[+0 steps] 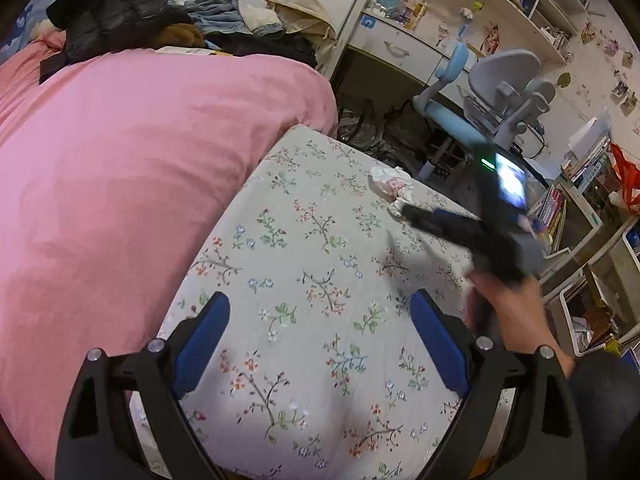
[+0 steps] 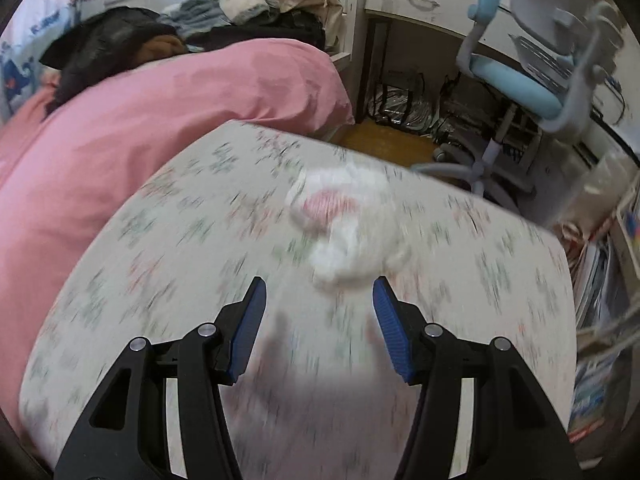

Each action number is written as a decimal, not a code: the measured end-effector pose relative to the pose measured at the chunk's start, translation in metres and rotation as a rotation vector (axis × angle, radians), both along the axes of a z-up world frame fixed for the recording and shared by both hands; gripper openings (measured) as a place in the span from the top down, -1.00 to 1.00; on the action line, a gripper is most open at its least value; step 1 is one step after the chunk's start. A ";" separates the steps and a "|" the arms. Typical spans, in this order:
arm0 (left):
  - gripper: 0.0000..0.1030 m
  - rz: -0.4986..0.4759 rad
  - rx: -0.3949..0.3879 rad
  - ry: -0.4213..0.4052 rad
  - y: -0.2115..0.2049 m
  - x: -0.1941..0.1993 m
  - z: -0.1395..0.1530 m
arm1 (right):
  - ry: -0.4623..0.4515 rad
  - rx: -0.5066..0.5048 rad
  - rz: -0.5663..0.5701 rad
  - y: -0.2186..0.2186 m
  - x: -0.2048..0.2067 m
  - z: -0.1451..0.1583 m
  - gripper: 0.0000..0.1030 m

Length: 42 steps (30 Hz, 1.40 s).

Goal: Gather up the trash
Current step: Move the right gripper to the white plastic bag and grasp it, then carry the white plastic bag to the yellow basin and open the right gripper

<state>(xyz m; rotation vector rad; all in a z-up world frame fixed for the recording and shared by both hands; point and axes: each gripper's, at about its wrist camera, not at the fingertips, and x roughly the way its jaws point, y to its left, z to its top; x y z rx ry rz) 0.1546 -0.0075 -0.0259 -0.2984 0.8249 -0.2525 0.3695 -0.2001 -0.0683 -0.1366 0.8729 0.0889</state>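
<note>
Your right tongs (image 2: 319, 320) are aimed at the wad (image 2: 344, 224) of crumpled white tissue with a pink patch, and the picture from that wrist is smeared with motion. That is the main risk. Come in fast and low and a pad (image 2: 386, 320) may knock the light paper along the sheet (image 2: 160, 280) or off the far edge of the bed onto the floor by the chair (image 2: 516, 76). The sheet is soft too — dig in and you may pinch fabric with the tissue. The jaws stand partly apart with nothing between them; the wad looks about as broad as that gap, so a narrow approach could push it rather than straddle it.

The wad lies on the floral sheet near the far corner of the bed, just ahead of the right fingertips and a little right of centre between them, not yet inside the jaws. The duvet (image 2: 120, 140) is heaped well to its left.

Your left tongs (image 1: 320, 340) hang wide apart and empty over bare sheet — the wad (image 1: 390, 186) is well beyond them, up and to the right, with the right tongs (image 1: 416, 216) reaching toward it.
</note>
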 end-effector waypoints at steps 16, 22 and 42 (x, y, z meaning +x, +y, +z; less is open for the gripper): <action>-0.71 -0.043 -0.019 0.050 -0.007 0.020 -0.008 | -0.005 0.458 -0.097 -0.085 0.023 0.009 0.53; -0.71 -0.056 0.041 0.019 -0.014 0.012 -0.005 | -0.011 0.780 -0.082 -0.115 -0.075 0.014 0.53; -0.74 -0.115 0.239 -0.133 -0.034 -0.052 0.007 | -0.069 0.918 -0.050 -0.121 -0.319 0.030 0.52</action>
